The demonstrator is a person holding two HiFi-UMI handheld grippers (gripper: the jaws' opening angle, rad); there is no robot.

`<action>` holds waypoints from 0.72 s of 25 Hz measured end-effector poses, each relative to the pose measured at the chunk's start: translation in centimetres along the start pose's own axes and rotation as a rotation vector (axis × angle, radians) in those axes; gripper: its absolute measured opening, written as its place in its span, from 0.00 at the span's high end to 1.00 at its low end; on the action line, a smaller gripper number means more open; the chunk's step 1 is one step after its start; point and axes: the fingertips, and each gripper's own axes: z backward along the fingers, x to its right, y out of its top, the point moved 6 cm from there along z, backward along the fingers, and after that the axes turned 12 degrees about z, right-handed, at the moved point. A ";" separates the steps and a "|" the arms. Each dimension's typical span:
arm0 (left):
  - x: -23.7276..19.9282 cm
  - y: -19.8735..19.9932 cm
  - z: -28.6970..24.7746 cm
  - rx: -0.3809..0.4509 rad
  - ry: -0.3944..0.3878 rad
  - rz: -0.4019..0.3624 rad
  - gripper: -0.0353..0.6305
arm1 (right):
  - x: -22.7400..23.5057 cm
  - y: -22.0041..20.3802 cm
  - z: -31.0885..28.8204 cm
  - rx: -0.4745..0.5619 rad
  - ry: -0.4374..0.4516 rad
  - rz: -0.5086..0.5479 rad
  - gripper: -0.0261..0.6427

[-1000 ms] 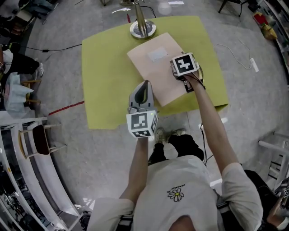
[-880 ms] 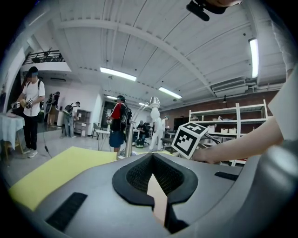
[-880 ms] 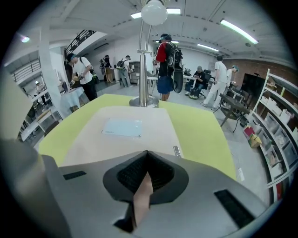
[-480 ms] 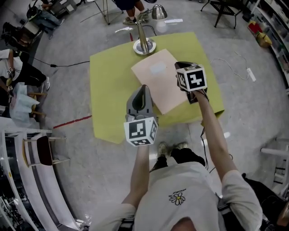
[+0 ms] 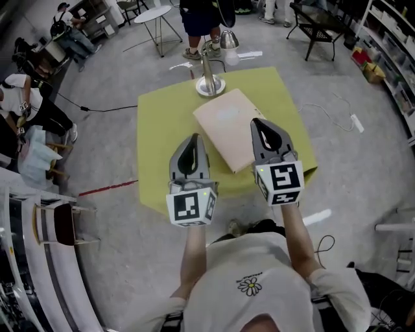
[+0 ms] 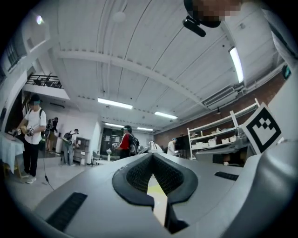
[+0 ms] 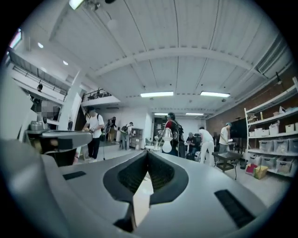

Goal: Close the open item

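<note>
A closed beige folder [image 5: 228, 126] lies flat on the yellow-green table [image 5: 162, 149], nothing touching it. Both grippers are held up in the air on the near side of it, side by side and pointing away from me. In the head view the left gripper [image 5: 194, 139] hovers over the table's near part, left of the folder. The right gripper [image 5: 260, 123] hangs over the folder's near right corner. Both have their jaws together and nothing between them. The left gripper view [image 6: 152, 157] and right gripper view [image 7: 148, 154] look out level across the room, above the table.
A metal desk lamp [image 5: 211, 83] stands at the table's far edge, just beyond the folder. A person stands behind it [image 5: 198, 19]. More people sit at the left [image 5: 26, 107]. A chair [image 5: 61, 217] is at the near left, a power strip [image 5: 356, 122] on the floor at right.
The right gripper has left the folder's right edge and drawn back toward me. Both grippers have risen and now point level. The head view has tilted up toward the room.
</note>
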 end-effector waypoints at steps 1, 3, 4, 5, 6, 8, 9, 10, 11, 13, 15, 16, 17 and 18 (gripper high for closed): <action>0.0 0.3 0.8 0.023 -0.001 -0.008 0.93 | -0.6 0.2 1.1 0.036 -0.003 -0.018 0.94; 0.0 0.4 2.5 0.055 0.010 -0.032 0.93 | -1.9 0.5 2.9 0.086 0.010 -0.028 0.94; -0.2 0.3 3.5 0.062 0.023 -0.042 0.93 | -2.6 0.6 3.7 0.103 0.019 -0.022 0.94; -0.5 0.1 4.4 0.063 0.038 -0.044 0.93 | -3.2 0.7 4.3 0.117 0.021 -0.016 0.94; -0.9 -0.1 5.2 0.059 0.050 -0.042 0.93 | -3.8 0.8 4.9 0.129 0.017 -0.011 0.94; -1.6 -0.7 6.3 0.047 0.062 -0.041 0.93 | -4.7 0.6 5.6 0.141 0.001 -0.013 0.94; -1.9 -0.9 6.6 0.042 0.065 -0.047 0.93 | -5.0 0.4 5.7 0.143 -0.004 -0.020 0.94; -2.2 -0.9 6.8 0.040 0.066 -0.054 0.93 | -5.2 0.0 5.7 0.140 -0.006 -0.031 0.94; -2.4 -0.8 6.9 0.039 0.067 -0.062 0.93 | -5.5 -0.2 5.7 0.133 -0.004 -0.042 0.94; -2.7 -0.5 6.9 0.040 0.067 -0.069 0.93 | -5.8 -0.6 5.6 0.112 0.000 -0.055 0.94; -2.6 -0.4 7.0 0.037 0.063 -0.064 0.93 | -6.1 -0.6 5.8 0.093 -0.002 -0.045 0.94; -2.6 -0.5 7.0 0.035 0.059 -0.061 0.93 | -6.2 -0.6 5.9 0.087 -0.004 -0.036 0.94; -2.7 -0.5 6.9 0.033 0.056 -0.059 0.93 | -6.4 -0.5 5.8 0.085 -0.005 -0.029 0.94; -2.8 -0.5 6.9 0.032 0.052 -0.058 0.93 | -6.6 -0.4 5.8 0.085 -0.004 -0.025 0.94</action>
